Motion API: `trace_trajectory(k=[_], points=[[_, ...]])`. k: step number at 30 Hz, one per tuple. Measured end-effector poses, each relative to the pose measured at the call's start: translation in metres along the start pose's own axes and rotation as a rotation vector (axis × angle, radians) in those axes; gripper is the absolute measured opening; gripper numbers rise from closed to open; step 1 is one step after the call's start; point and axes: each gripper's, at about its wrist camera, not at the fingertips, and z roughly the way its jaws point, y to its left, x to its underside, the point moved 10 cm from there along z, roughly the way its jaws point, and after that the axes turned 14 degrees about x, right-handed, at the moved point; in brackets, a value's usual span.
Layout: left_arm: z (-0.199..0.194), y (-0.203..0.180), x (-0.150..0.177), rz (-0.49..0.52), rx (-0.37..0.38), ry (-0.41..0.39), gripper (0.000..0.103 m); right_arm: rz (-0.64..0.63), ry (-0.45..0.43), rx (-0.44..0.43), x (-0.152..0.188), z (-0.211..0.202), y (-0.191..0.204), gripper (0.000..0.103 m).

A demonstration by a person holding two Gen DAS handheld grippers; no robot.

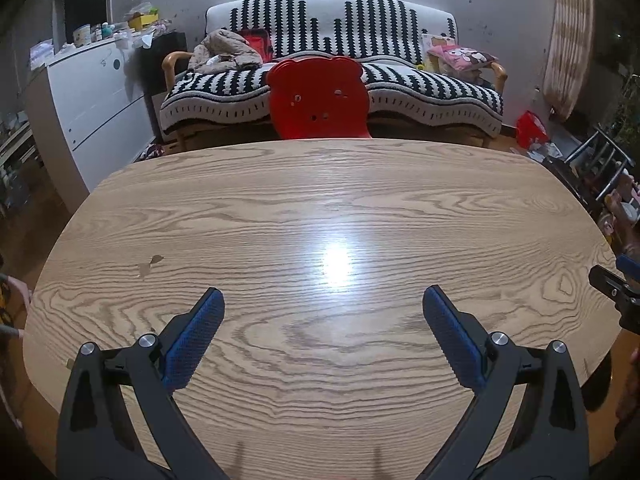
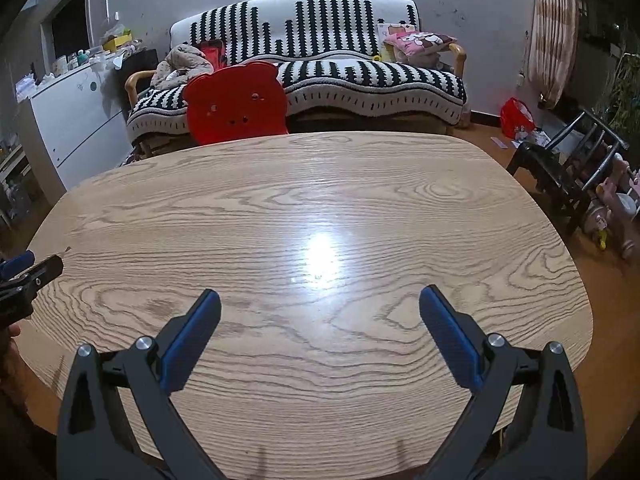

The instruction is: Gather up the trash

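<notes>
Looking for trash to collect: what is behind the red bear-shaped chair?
Behind the red chair stands the striped sofa, carrying crumpled clothes and a pink cushion. The chair back covers part of the sofa's middle, and the table hides the floor there.

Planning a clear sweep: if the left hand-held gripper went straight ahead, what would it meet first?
Nothing on the wooden table; beyond its far edge, probably the red bear-faced chair back. The left hand-held gripper is open.

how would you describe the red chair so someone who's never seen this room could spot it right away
Start at the large wooden table and look past its far edge, toward the black-and-white striped sofa. Between the two stands the red chair, only its back showing above the tabletop. It is glossy plastic, shaped like a bear's head with two round ears.
</notes>
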Motion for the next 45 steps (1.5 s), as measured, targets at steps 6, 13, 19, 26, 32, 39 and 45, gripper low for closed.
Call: trace_trajectory(k=[6,13,19,26,32,39,45], points=[[0.0003,0.0016,-0.0004,-0.004,-0.002,-0.001,0.096,0.002,0.000,0.003,-0.0008,0.0005,-0.0041,0.096],[0.0006,0.0024,0.0002,-0.003,-0.006,-0.003,0.096,0.003,0.001,0.006,-0.0006,0.0008,-0.0041,0.096],[0.0015,0.0047,0.0005,-0.007,-0.007,0.000,0.096,0.006,0.002,0.004,-0.0001,0.0008,-0.0041,0.096],[0.0019,0.0040,0.0032,-0.004,-0.006,0.003,0.096,0.005,0.002,0.003,-0.0001,0.0012,-0.0045,0.096],[0.0019,0.0030,0.0034,-0.004,-0.005,0.004,0.096,-0.001,0.002,0.006,0.0008,0.0009,-0.0042,0.096],[0.0022,0.0033,0.0029,-0.003,-0.004,0.005,0.096,0.001,0.000,0.008,0.0009,0.0005,-0.0050,0.096],[0.0020,0.0022,0.0030,-0.001,-0.004,0.005,0.096,-0.002,0.001,0.009,0.0023,0.0001,-0.0028,0.096]])
